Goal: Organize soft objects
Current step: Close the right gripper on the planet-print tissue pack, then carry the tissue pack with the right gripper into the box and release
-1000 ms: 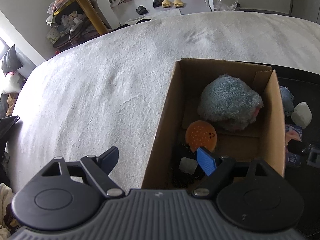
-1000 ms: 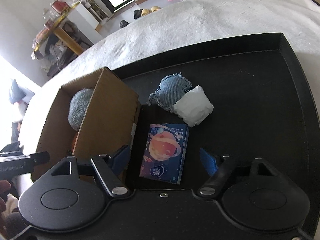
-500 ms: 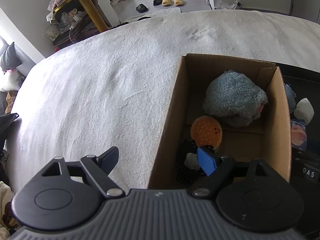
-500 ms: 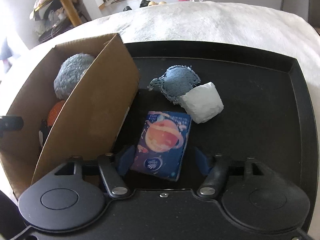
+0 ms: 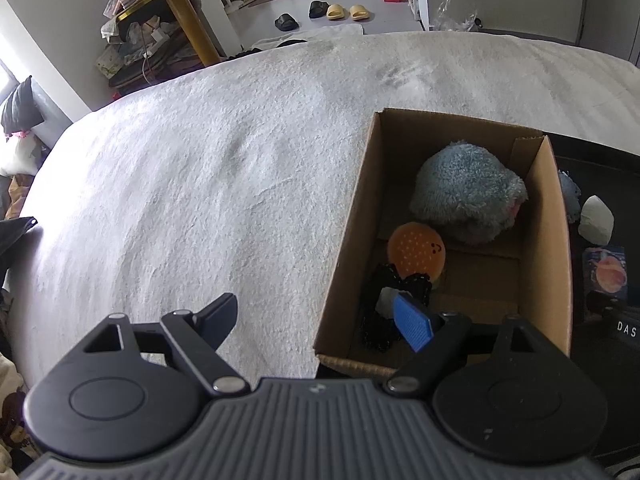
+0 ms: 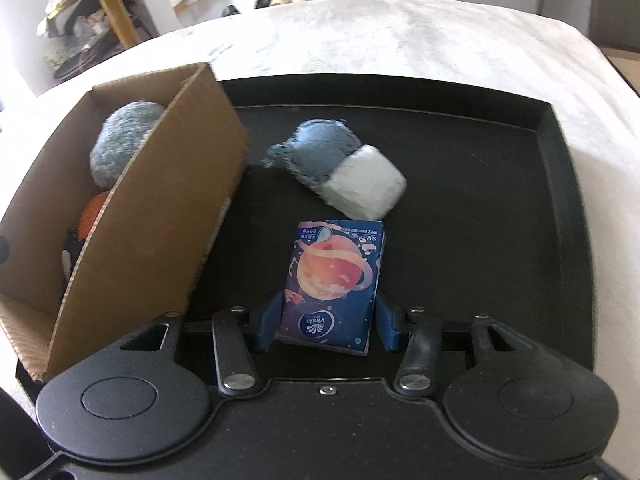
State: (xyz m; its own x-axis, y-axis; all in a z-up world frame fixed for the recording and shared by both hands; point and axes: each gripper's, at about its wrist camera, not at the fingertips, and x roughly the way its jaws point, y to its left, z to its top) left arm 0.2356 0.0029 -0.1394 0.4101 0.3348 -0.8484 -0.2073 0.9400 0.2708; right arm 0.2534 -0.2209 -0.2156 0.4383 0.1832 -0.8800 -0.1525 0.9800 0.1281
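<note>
A cardboard box (image 5: 348, 248) (image 6: 168, 216) holds a fluffy blue plush (image 5: 464, 192), an orange burger toy (image 5: 416, 250) and a black-and-white item (image 5: 384, 312). My left gripper (image 5: 320, 320) is open and empty above the box's near left corner. On the black tray (image 6: 480, 240), a blue tissue pack (image 6: 332, 280) lies between my right gripper's fingers (image 6: 268, 324), which press its near end. My right gripper (image 6: 326, 326) is shut on the pack. A denim pouch (image 6: 316, 148) and a white soft block (image 6: 360, 188) lie beyond.
The box and tray rest on a white fuzzy bed cover (image 5: 200, 184). The box wall stands close on the left of my right gripper. A cluttered yellow table (image 5: 180, 16) and slippers (image 5: 344, 10) are on the floor beyond the bed.
My right gripper moved forward over the tissue pack and closed its fingers onto the pack's sides. My left gripper pulled back slightly from the box and stays open.
</note>
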